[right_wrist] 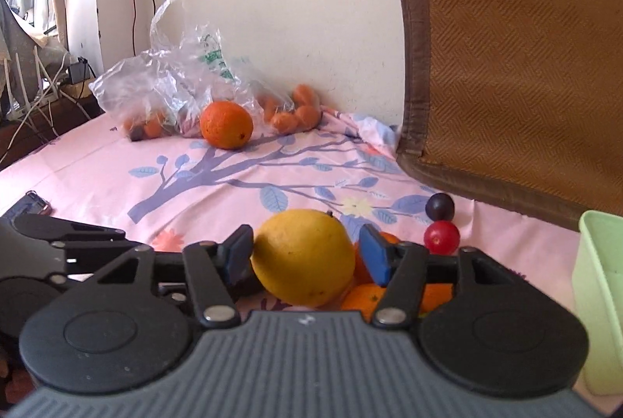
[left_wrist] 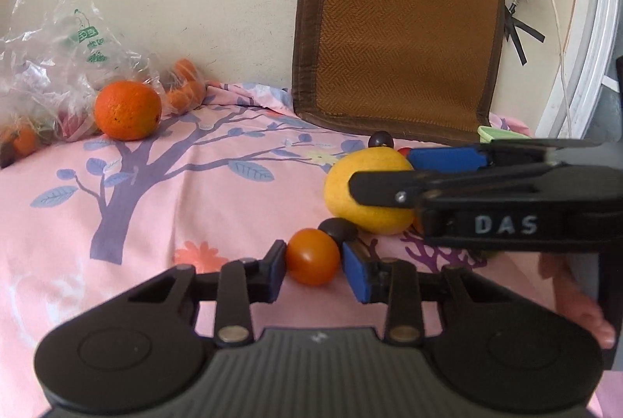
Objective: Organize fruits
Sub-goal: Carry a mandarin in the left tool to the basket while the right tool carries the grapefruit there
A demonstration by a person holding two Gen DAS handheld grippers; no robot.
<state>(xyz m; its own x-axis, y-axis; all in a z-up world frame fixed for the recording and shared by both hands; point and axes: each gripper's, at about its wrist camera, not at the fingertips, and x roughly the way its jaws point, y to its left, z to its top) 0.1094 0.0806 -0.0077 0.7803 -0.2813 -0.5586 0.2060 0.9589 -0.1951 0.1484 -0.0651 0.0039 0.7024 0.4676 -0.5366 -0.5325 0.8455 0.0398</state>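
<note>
Pink bedsheet (left_wrist: 218, 192) with a purple tree print, cream wall behind, woven brown mat (left_wrist: 401, 28) leaning on it. Left claw (left_wrist: 313, 264) clamped on a small smooth orange tomato (left_wrist: 312, 256), oval, long axis roughly across the view. Right claw (right_wrist: 303, 254) spread wide around a matte yellow lemon (right_wrist: 301, 256); cannot tell if pads press it. Dimpled orange (left_wrist: 127, 109) sits far back beside a crinkled plastic bag (left_wrist: 58, 67). Pale green tub (right_wrist: 601, 301) at right.

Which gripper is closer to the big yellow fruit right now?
Right. The right gripper straddles the yellow fruit, one pad on each side. The left gripper sits just in front of it, closed on a small orange tomato.
</note>
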